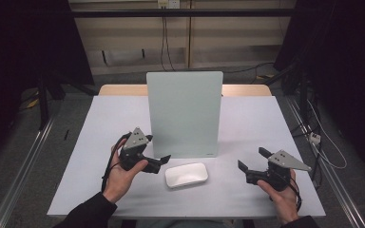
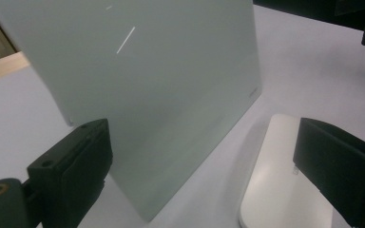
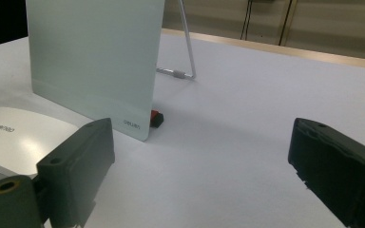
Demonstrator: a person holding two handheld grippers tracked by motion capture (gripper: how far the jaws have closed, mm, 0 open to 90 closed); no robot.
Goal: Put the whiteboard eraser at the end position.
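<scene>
A pale green board stands upright at the middle of the white table, propped from behind by a wire leg. A flat white oblong block lies just in front of it. My left gripper is open, with its jaws at the board's lower left corner and just left of the block. In the left gripper view the board and block lie between the spread jaws of that gripper. My right gripper is open over bare table to the right of the block, holding nothing.
A small red piece sits at the board's foot behind its lower corner. A wooden strip runs along the table's far edge. Metal rails and cables lie on the floor beside the table. The table is bare right of the board.
</scene>
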